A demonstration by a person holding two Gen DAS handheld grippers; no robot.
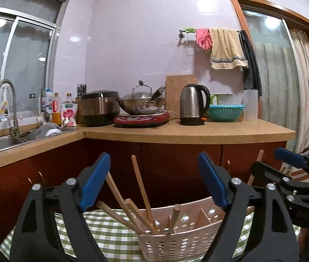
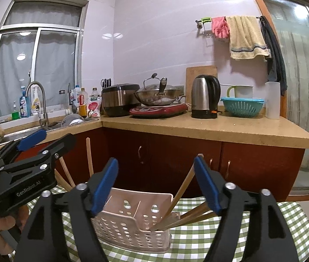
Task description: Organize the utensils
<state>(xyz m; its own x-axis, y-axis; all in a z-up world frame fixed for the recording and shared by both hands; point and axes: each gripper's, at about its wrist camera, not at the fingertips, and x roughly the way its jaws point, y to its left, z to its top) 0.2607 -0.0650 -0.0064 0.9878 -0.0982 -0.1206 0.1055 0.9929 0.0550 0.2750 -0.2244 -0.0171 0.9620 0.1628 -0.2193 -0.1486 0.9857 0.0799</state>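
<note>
Countertop (image 1: 198, 132) at mid-frame bearing kettle (image 1: 192, 104), wok (image 1: 142, 103), rice cooker (image 1: 99, 107); towel (image 1: 227, 49) upper right; faucet (image 1: 10, 104) left.

Green checked tablecloth (image 2: 198, 235) on table, perforated utensil caddy (image 2: 132, 229) standing on it

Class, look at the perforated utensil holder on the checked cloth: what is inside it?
The utensil holder has wooden chopsticks leaning in its end compartments; the middle compartments look empty. Its walls hide the chopsticks' lower tips and the floor.
</note>
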